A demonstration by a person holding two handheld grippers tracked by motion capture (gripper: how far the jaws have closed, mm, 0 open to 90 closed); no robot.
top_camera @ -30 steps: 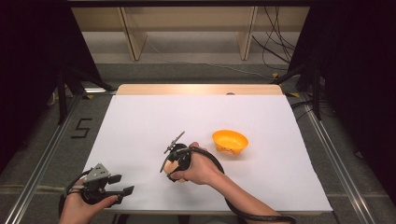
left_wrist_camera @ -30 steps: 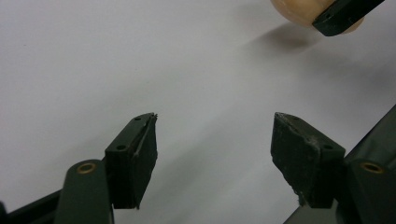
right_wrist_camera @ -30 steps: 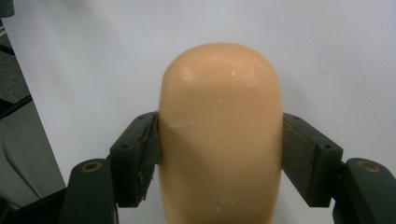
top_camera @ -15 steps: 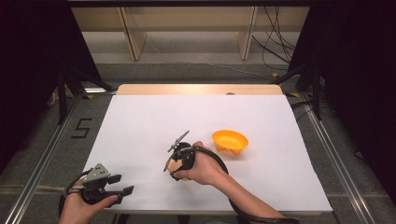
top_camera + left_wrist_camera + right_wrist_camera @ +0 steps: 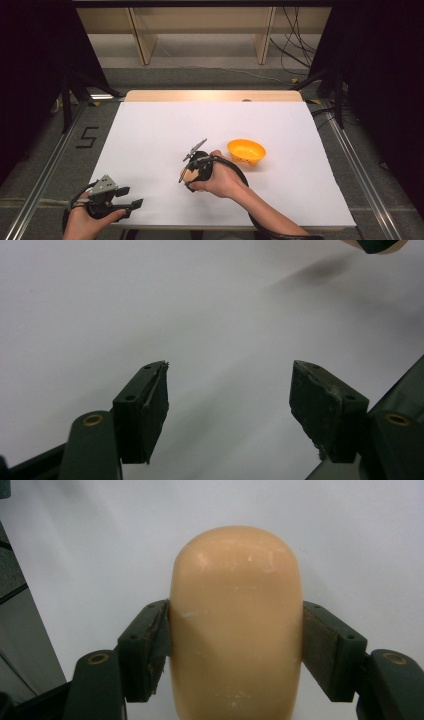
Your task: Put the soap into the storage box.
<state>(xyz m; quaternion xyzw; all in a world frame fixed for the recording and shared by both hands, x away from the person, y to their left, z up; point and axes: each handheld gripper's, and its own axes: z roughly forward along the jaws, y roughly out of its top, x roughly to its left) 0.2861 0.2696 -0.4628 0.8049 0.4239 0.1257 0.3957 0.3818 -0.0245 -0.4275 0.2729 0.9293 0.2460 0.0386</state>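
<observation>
A smooth tan rounded object (image 5: 235,625) sits between the two pads of my right gripper (image 5: 235,647), which is shut on its sides. In the high view that gripper (image 5: 186,178) is near the middle of the white table (image 5: 150,135), held a little above it, with the tan object (image 5: 190,174) in its jaws. An orange bowl (image 5: 246,150) stands just to its right, apart from it. My left gripper (image 5: 129,198) rests at the table's front left corner. Its jaws (image 5: 227,390) stand wide open over bare white surface with nothing between them.
The table's wooden far edge (image 5: 210,95) borders a gap before pale shelving legs (image 5: 141,40). Metal rails (image 5: 50,160) run along both sides of the table. Cables (image 5: 295,55) lie on the floor at the back right.
My right gripper, still shut on the tan object, has shifted slightly to the right and away from me, toward the bowl. The left gripper has stayed put.
</observation>
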